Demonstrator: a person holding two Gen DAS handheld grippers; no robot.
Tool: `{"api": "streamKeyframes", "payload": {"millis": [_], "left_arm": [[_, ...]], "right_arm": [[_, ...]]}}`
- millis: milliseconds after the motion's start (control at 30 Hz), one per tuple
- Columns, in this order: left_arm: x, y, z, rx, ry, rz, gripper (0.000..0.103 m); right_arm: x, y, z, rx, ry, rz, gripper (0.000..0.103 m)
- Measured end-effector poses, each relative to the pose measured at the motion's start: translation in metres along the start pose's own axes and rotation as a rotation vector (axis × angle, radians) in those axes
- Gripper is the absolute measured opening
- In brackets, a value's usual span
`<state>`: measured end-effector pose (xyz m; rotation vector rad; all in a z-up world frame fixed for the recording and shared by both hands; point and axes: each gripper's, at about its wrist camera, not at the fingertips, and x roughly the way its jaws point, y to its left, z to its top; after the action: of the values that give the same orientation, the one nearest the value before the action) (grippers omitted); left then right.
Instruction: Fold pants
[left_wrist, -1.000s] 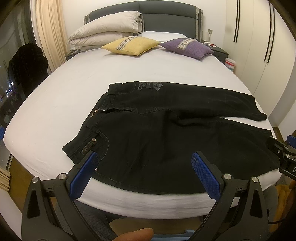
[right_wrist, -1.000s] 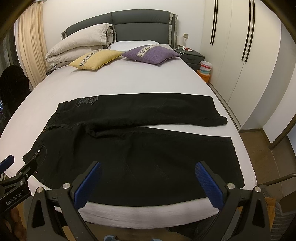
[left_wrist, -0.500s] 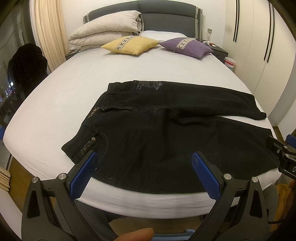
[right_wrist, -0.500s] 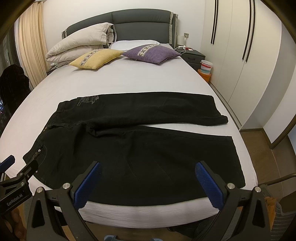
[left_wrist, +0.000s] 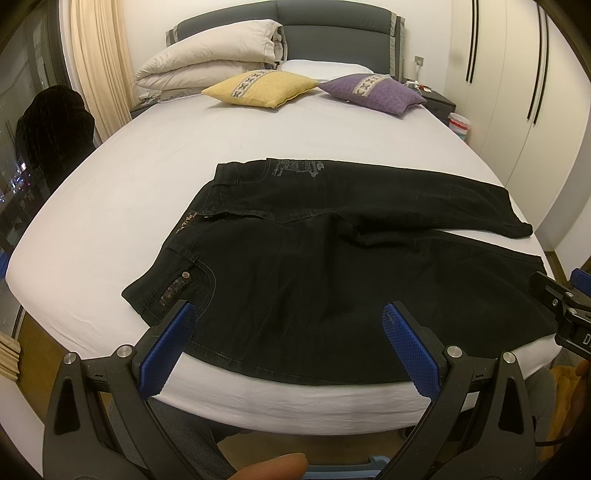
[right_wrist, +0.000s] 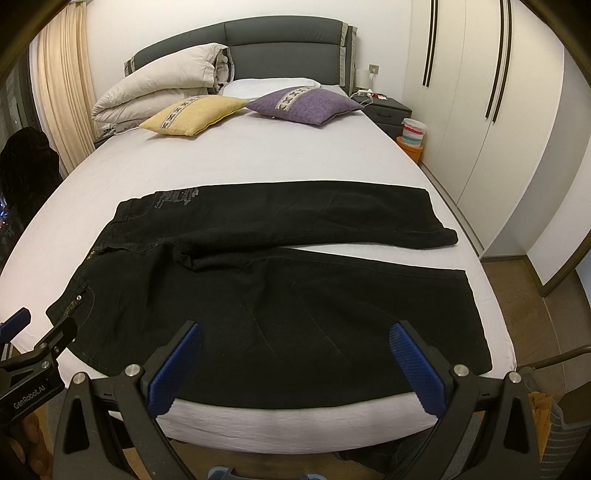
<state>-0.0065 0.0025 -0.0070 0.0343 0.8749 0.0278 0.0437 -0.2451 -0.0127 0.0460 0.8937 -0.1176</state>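
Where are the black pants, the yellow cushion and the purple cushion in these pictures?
black pants (right_wrist: 295, 314), right wrist view, on the near leg.
yellow cushion (left_wrist: 258, 88), left wrist view, on its top face.
purple cushion (right_wrist: 306, 105), right wrist view, on its top face.

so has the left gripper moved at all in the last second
Barely. In the left wrist view the pants and yellow cushion sit almost where they did, shifted only slightly up, so the left gripper has hardly moved.

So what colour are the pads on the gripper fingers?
Blue, textured pads; clearest in the right wrist view.
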Motion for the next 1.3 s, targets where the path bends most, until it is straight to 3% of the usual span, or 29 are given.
{"api": "streamKeyframes", "payload": {"millis": [533,700,767,833,967,1100,1300], "left_arm": [[0.014,0.000,-0.001,0.030,0.011,-0.004,0.103],[0.032,0.018,0.018,0.064,-0.014,-0.098,0.103],[0.046,0.028,0.035,0.108,-0.021,-0.159,0.103],[0.069,0.039,0.058,0.160,0.026,-0.212,0.103],[0.121,0.057,0.115,0.296,0.060,-0.122,0.103],[0.180,0.082,0.186,0.340,0.066,-0.126,0.103],[0.285,0.084,0.254,0.545,0.201,-0.165,0.103]], "right_arm": [[0.012,-0.005,0.002,-0.010,0.028,0.025,0.103],[0.020,-0.008,0.020,-0.101,-0.001,0.128,0.103],[0.024,-0.009,0.033,-0.162,-0.025,0.185,0.103],[0.030,-0.013,0.052,-0.220,-0.059,0.235,0.103],[0.056,-0.013,0.098,-0.391,-0.119,0.328,0.103],[0.100,-0.008,0.144,-0.524,-0.091,0.409,0.097],[0.170,-0.003,0.193,-0.616,-0.020,0.498,0.085]]}}
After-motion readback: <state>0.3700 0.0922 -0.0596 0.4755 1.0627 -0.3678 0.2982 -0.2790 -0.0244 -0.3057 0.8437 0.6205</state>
